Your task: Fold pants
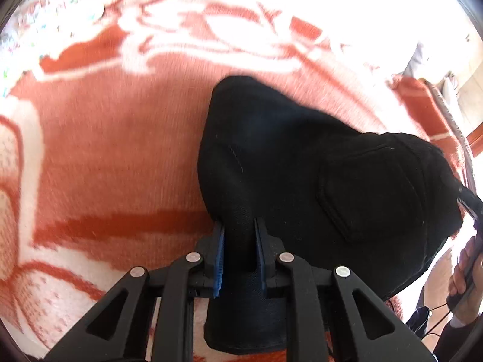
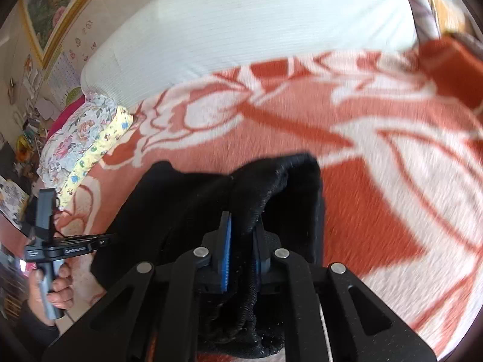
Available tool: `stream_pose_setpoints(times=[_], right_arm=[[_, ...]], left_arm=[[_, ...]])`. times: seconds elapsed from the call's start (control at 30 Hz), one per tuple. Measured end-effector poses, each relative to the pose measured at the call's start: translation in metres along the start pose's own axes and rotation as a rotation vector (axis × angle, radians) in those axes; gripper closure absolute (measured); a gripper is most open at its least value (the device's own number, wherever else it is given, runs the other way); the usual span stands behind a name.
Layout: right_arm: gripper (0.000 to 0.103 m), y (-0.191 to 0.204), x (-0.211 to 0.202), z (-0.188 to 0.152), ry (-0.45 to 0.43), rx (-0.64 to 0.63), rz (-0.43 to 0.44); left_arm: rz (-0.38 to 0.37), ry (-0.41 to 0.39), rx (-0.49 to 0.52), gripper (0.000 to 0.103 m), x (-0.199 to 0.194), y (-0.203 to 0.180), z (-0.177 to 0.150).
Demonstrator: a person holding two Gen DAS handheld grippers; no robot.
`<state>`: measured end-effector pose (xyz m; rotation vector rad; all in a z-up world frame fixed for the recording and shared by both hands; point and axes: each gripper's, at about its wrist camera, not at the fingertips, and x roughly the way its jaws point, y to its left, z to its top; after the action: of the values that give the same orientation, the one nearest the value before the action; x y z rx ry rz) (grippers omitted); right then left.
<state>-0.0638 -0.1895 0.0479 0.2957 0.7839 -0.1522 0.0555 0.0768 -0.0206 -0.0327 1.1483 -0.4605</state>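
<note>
Black pants (image 1: 302,163) hang bunched above an orange-and-white blanket (image 1: 114,150), a back pocket (image 1: 362,190) facing me. My left gripper (image 1: 239,226) is shut on a fold of the black fabric between its blue pads. In the right wrist view the pants (image 2: 187,205) drape down, and my right gripper (image 2: 243,229) is shut on the thick elastic waistband (image 2: 265,190). The left gripper also shows in the right wrist view (image 2: 69,246), held in a hand at the lower left. The fabric hides the right gripper's right pad.
The blanket (image 2: 377,138) covers a bed. A white sheet or pillow (image 2: 256,27) lies at the far side. A floral cushion (image 2: 81,138) sits at the bed's left edge, with a cluttered wall and a framed picture (image 2: 54,6) beyond.
</note>
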Motion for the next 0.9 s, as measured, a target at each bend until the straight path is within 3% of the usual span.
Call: stream_pose_setpoints(times=[0.1, 0.2, 0.27, 0.43, 0.5, 0.57, 0.63, 0.67, 0.9], right_arm=[[0.09, -0.008, 0.011, 0.006, 0.033, 0.002, -0.013], [0.089, -0.024, 0.033, -0.011, 0.119, 0.047, -0.025], [0.08, -0.035, 0.042, -0.028, 0.157, 0.074, -0.046], [0.074, -0.05, 0.024, -0.044, 0.119, 0.177, 0.008], [0.065, -0.047, 0.013, -0.044, 0.105, 0.18, 0.0], [0.041, -0.045, 0.005, -0.045, 0.095, 0.178, -0.013], [0.027, -0.043, -0.001, -0.049, 0.093, 0.187, 0.002], [0.024, -0.042, -0.002, -0.051, 0.095, 0.194, 0.011], [0.024, -0.053, 0.008, -0.065, 0.139, 0.271, 0.023]], left_arm=[[0.048, 0.017, 0.041, 0.085, 0.009, -0.007, -0.007], [0.096, 0.053, 0.059, 0.079, 0.026, -0.01, -0.019], [0.12, 0.048, 0.068, 0.072, 0.03, -0.01, -0.024], [0.124, 0.031, 0.08, 0.071, 0.019, -0.011, -0.025], [0.131, 0.002, 0.089, 0.071, 0.009, -0.011, -0.021], [0.116, -0.014, 0.09, 0.064, 0.003, -0.01, -0.015], [0.115, -0.025, 0.085, 0.052, -0.001, -0.008, -0.011], [0.116, -0.029, 0.083, 0.052, 0.0, -0.006, -0.01], [0.103, -0.003, 0.044, 0.043, 0.005, 0.003, -0.006]])
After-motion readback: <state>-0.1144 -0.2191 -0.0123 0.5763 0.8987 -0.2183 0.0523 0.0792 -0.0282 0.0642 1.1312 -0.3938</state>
